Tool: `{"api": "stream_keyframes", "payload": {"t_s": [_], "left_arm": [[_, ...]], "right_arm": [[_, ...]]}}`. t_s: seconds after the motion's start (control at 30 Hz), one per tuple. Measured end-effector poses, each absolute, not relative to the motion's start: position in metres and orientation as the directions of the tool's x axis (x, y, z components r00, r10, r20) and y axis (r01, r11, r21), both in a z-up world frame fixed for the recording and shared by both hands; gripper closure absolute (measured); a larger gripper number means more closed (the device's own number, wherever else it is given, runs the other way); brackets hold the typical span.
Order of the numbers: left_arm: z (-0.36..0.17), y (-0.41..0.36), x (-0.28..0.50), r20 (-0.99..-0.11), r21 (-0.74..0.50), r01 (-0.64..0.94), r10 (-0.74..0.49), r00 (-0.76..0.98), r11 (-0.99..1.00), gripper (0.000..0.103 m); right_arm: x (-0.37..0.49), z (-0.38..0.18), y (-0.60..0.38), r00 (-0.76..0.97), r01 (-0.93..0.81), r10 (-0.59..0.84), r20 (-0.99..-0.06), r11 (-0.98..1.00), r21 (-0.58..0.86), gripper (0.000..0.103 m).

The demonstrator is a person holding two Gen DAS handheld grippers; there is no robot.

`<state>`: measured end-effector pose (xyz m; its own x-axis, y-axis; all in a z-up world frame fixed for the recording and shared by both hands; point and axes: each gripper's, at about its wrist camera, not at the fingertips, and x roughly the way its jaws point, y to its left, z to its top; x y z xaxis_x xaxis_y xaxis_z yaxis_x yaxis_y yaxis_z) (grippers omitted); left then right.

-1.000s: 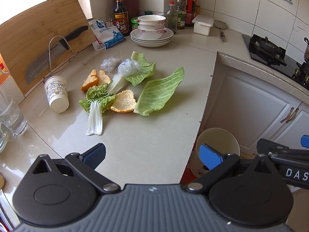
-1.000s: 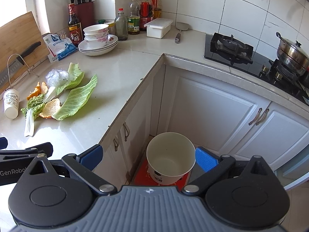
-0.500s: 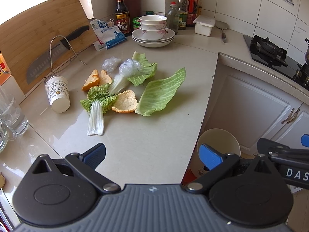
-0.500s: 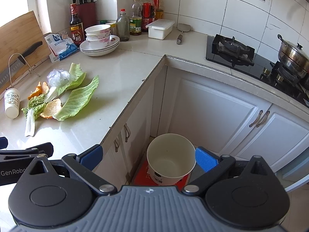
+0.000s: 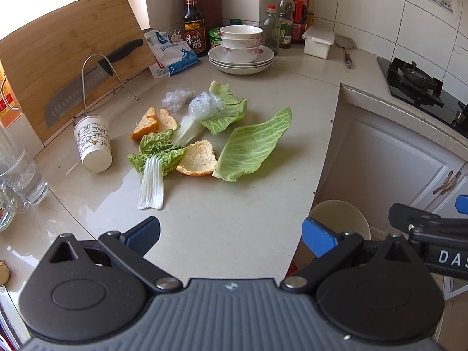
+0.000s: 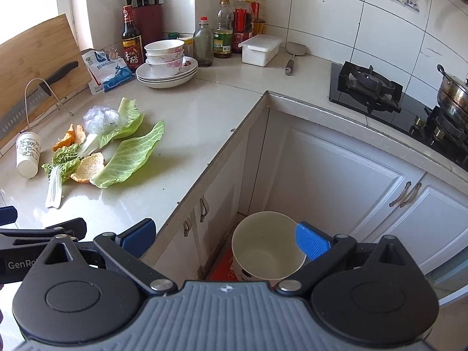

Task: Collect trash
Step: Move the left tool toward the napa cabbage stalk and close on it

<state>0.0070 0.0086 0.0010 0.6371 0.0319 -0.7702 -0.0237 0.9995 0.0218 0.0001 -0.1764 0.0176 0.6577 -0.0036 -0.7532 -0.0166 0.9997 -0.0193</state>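
Scraps lie in a heap on the counter: a large cabbage leaf (image 5: 253, 146), orange peels (image 5: 199, 159), a napa leaf with white stalk (image 5: 152, 181), crumpled clear plastic (image 5: 204, 108) and a tipped paper cup (image 5: 93, 143). The heap also shows in the right wrist view, with the cabbage leaf (image 6: 128, 158) nearest. A cream bin (image 6: 267, 248) stands on the floor below the counter corner. My left gripper (image 5: 231, 235) is open and empty over the counter, short of the scraps. My right gripper (image 6: 225, 238) is open and empty above the bin.
A cutting board (image 5: 58, 58) with a knife (image 5: 87, 79) leans at the left. Stacked bowls and plates (image 5: 241, 49), bottles (image 5: 193, 23) and a bag (image 5: 172, 52) stand at the back. Glass mugs (image 5: 17, 172) are at the left edge. A gas stove (image 6: 371, 87) is at the right.
Both views have shifted slightly; the left gripper has edged a little nearer the scraps. Both grippers stay open and empty.
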Motion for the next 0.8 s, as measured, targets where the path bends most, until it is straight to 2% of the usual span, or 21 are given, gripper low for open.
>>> {"api": "stream_keyframes", "payload": {"t_s": [0.43, 0.6, 0.8], "left_arm": [[-0.006, 0.024, 0.025, -0.744, 0.049, -0.050, 0.070, 0.664, 0.998, 0.001], [-0.013, 0.032, 0.027, -0.707, 0.100, -0.052, 0.108, 0.699, 0.994, 0.001], [-0.025, 0.053, 0.033, -0.691, 0.079, -0.093, 0.121, 0.712, 0.993, 0.001]], "right_arm": [[0.033, 0.022, -0.178, 0.683, -0.116, 0.058, -0.728, 0.993, -0.029, 0.000], [0.047, 0.022, -0.176, 0.700, -0.166, 0.085, -0.709, 0.985, -0.047, 0.000], [0.064, 0.014, -0.169, 0.695, -0.237, 0.148, -0.703, 0.971, -0.029, 0.000]]}}
